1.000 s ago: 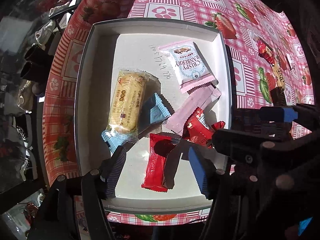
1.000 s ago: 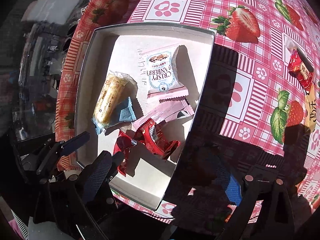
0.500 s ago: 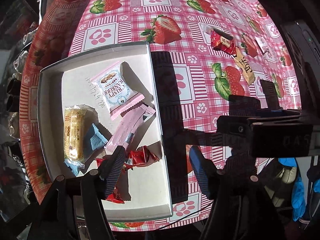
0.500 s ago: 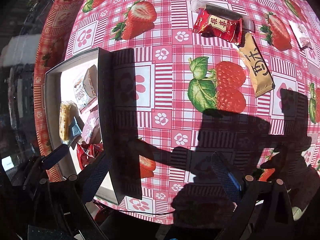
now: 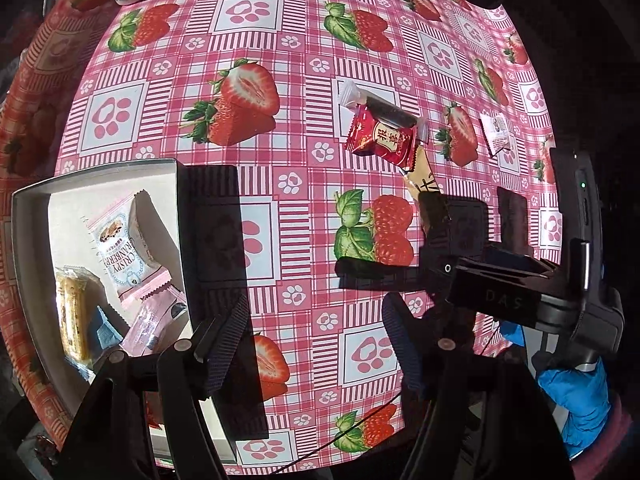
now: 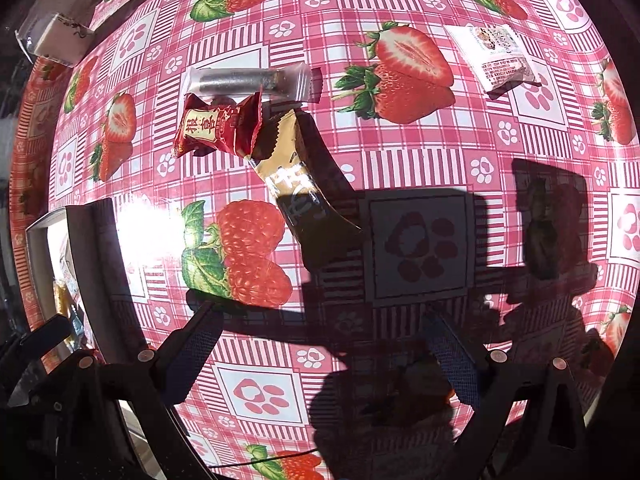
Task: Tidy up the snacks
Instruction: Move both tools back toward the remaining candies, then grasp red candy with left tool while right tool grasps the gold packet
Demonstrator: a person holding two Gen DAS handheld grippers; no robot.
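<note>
— Hovering over the strawberry-print tablecloth [image 5: 256,216], what do your two claws hold?

— Nothing. My left gripper [image 5: 312,332] has its jaws apart, and they have just been opening a little wider, with only bare cloth between them. My right gripper [image 6: 324,344] also stands spread wide and empty over the cloth, pointing down at it.

— Where are the snacks?

— Some lie in the white box [image 5: 28,248] near the table's left edge: a cranberry crisp packet [image 5: 120,244], a yellow biscuit pack [image 5: 72,320], a pale blue wrapper [image 5: 104,328] and a pink wrapper [image 5: 152,320], overlapping one another. Others are loose on the cloth, well apart from the box. A red candy packet [image 6: 218,130] lies on the end of a gold bar wrapper [image 6: 292,176], with a clear-wrapped dark stick [image 6: 244,80] touching it on the far side. A small white packet [image 6: 496,56] sits alone toward the right edge.

— How near are your claws to those?

— The gold bar's lower end falls in the shadow of my right gripper, ahead of its fingertips [image 6: 200,332] and not touching them. From the left wrist view, my right gripper's body crosses in front of that bar, held by a hand in a blue glove [image 5: 576,400].
</note>
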